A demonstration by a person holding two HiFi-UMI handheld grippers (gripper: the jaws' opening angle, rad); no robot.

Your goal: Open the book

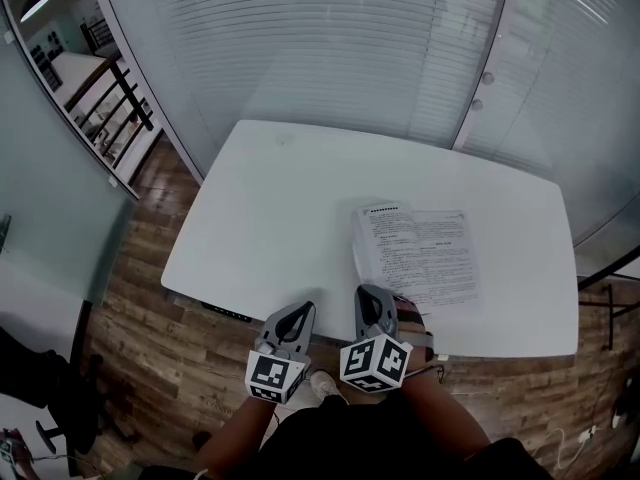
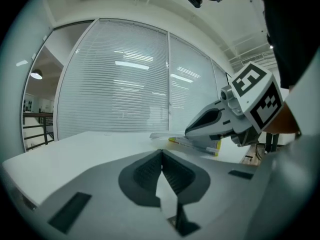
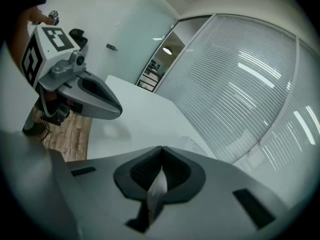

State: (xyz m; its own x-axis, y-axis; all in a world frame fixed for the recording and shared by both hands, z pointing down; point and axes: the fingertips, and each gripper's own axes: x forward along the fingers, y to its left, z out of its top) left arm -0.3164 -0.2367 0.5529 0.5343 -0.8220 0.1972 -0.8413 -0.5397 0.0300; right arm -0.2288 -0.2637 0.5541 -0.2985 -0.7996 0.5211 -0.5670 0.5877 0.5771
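Note:
The book [image 1: 420, 256] lies open on the white table [image 1: 270, 208], right of centre, its printed pages facing up. In the left gripper view the book [image 2: 196, 143] shows as a low stack with a yellow edge. Both grippers hover side by side at the table's near edge, short of the book. My left gripper [image 1: 299, 310] is shut with nothing between its jaws [image 2: 161, 152]. My right gripper [image 1: 370, 294] sits just below the book's near left corner, also shut and empty [image 3: 161, 148]. Each gripper appears in the other's view: the right gripper [image 2: 189, 131], the left gripper [image 3: 119, 112].
A glass wall with blinds [image 1: 330, 48] runs behind the table. Wooden floor [image 1: 150, 298] surrounds the table's left and near sides. A stair railing [image 1: 115, 108] is at the far left, and a dark chair base [image 1: 60, 398] stands at the lower left.

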